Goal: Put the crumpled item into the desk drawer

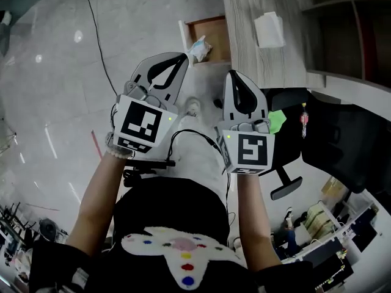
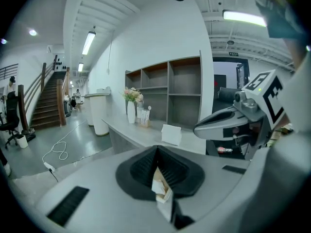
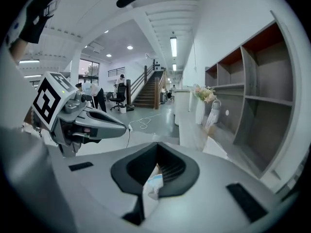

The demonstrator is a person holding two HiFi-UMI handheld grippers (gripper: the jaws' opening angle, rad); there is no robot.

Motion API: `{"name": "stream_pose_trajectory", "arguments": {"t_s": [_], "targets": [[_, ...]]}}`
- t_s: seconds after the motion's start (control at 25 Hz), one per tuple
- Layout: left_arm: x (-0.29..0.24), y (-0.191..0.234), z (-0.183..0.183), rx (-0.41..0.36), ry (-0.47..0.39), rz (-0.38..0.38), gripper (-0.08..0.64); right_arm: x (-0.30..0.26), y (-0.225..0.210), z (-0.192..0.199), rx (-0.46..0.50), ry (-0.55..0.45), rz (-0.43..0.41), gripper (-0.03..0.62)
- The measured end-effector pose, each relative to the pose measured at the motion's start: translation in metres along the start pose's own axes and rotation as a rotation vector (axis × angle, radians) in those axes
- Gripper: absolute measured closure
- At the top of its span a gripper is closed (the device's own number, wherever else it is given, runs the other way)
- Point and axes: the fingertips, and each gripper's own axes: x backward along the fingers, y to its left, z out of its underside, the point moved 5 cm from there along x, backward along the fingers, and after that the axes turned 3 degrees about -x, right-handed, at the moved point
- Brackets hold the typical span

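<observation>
- Left gripper (image 1: 183, 57): jaws shut, nothing held.
- Right gripper (image 1: 233, 74): jaws shut, nothing held.
- Crumpled item (image 1: 200, 46) lies in the open drawer (image 1: 211, 21), at 2 o'clock from the left gripper's tips; long axis roughly 1–7 o'clock.

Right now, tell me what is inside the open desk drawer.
A crumpled white-and-blue item lies in the near left part of the drawer, on its bare wooden bottom. Nothing else shows there. Any part that runs under the desk top is covered.
</observation>
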Motion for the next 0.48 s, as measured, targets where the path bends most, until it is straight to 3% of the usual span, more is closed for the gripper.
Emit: {"name": "stream_pose_trajectory", "arguments": {"t_s": [0.48], "targets": [[0.036,0.002,-0.047,-0.042,-0.077,-0.012,0.548,0.029,0.000,-0.050,0.022,-0.085,0.010,0.588]]}}
